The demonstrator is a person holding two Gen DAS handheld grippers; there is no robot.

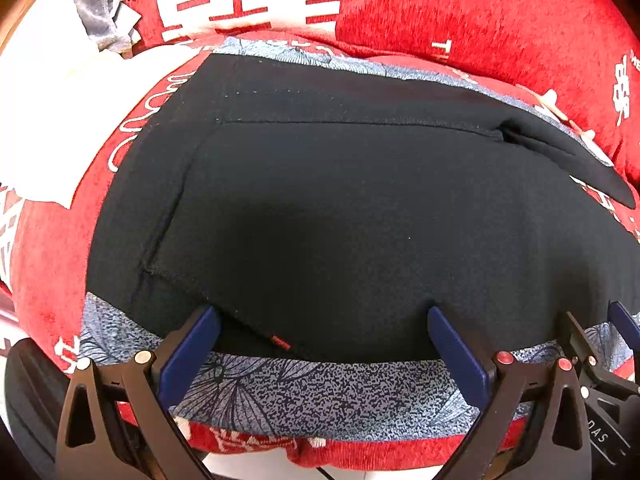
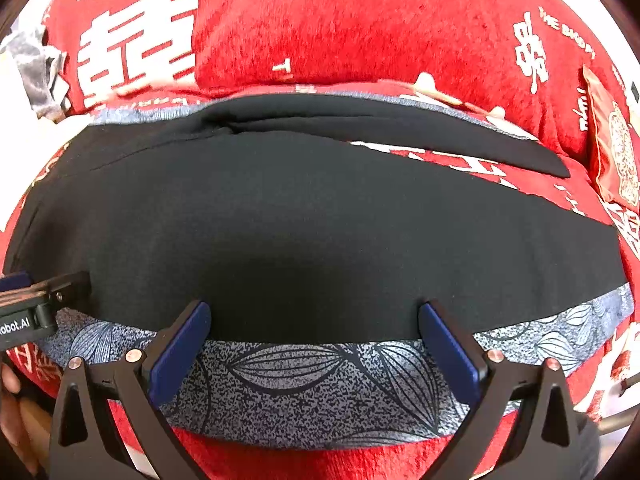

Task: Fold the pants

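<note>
Two grippers hang side by side over the near edge of the black pants (image 1: 340, 208), which lie spread on a grey leaf-print cloth (image 1: 320, 392) over a red cushion with white lettering (image 1: 52, 280). Farthest left, a white sheet (image 1: 44, 120) and a grey rag (image 1: 94, 8) sit well clear of the garment. Next, the left gripper (image 1: 324, 320) points steeply down with its jaws spread wide and nothing between them, the blue fingers (image 1: 188, 352) straddling the hem close to the stitched seam at the pants' left end. Beside it to the right, the right gripper (image 2: 314, 316) is likewise wide and empty, tips at the same near edge. From there the pants run long across the view, left to right, and split at the far right into two legs (image 2: 460, 148) with red cushion showing between. Each hand looks equally close to the hem. Behind the garment a red backrest (image 2: 340, 20) rises, so room for a fold away from the person seems tight
</note>
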